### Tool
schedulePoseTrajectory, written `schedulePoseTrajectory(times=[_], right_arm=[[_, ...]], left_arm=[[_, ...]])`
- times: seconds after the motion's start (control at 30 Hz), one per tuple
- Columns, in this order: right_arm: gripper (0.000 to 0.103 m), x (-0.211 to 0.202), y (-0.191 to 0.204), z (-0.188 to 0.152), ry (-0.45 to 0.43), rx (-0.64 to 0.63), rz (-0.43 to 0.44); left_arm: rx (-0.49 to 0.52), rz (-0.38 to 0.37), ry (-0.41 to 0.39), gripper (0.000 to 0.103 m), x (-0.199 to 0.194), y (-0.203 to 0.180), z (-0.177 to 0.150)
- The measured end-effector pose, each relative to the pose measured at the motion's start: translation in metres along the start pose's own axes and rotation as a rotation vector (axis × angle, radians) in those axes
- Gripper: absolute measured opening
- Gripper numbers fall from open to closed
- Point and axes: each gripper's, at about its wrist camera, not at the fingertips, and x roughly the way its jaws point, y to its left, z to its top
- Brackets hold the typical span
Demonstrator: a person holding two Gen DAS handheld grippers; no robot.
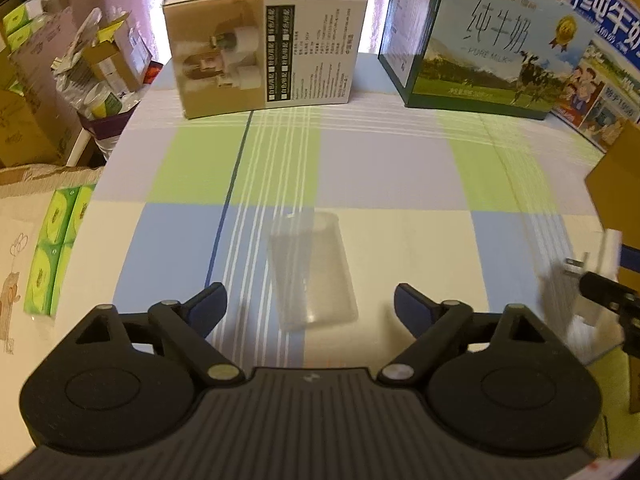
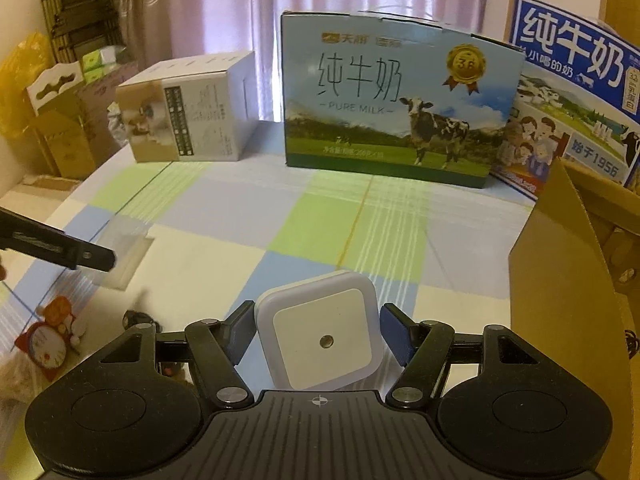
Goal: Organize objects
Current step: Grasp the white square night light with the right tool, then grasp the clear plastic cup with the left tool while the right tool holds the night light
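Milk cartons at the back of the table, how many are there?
2. The green pure milk carton stands at the back of the table, right of the white box. The blue milk carton leans behind it at the far right. Others may be hidden.

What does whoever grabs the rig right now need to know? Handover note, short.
Left gripper: open, holding nothing, fingers either side of a clear plastic case lying on the checked tablecloth.
Right gripper: fingers around a white square night light, apparently gripped; contact on the right side is hard to confirm.
Open cardboard box stands at the right edge, probably the destination.
Done: night light picked up, it seems.
Left: place the night light, then grasp the clear case.
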Motion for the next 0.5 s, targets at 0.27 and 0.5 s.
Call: schedulePoseTrajectory(times=[0.27, 0.5], right_arm=[[0.064, 0.005, -0.008, 0.002, 0.005, 0.04, -0.001], [0.064, 0.006, -0.011, 0.004, -0.002, 0.054, -0.005]], left_arm=[[0.0, 0.015, 0.04, 0.074, 0.034, -0.001, 0.019], [-0.005, 0.01, 0.062, 0.052, 0.046, 0.0, 0.021]])
